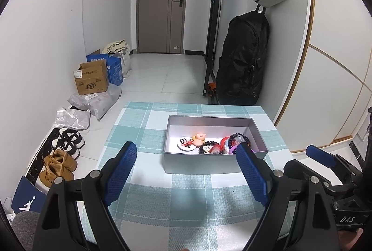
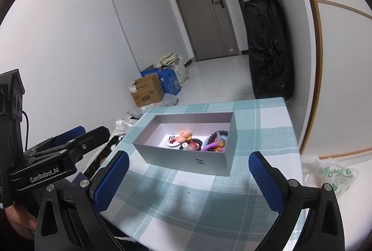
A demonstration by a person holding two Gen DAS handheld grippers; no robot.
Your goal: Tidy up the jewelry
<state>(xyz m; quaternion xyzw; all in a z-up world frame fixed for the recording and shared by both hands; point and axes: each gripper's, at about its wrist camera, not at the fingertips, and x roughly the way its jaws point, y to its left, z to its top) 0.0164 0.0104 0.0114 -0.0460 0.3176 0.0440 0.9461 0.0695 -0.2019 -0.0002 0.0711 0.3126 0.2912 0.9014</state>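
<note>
A silver box (image 1: 204, 161) stands on the teal checked tablecloth (image 1: 186, 195). It holds a pink figure (image 1: 200, 138), a round white badge (image 1: 186, 144), dark bead bracelets (image 1: 239, 137) and other small trinkets. My left gripper (image 1: 186, 158) is open and empty, held above the cloth just in front of the box. My right gripper (image 2: 188, 163) is open and empty, near the box's front wall (image 2: 195, 161). The same trinkets show in the right wrist view (image 2: 197, 140). The left gripper shows at the left edge of the right wrist view (image 2: 69, 141), and the right gripper at the right edge of the left wrist view (image 1: 325, 158).
The small table's edges are close on all sides. Shoes (image 1: 60, 165), plastic bags (image 1: 93, 104) and cardboard boxes (image 1: 93, 79) lie on the floor to the left. A black backpack (image 1: 241, 60) hangs at the right. A plastic bag (image 2: 332, 176) lies right of the table.
</note>
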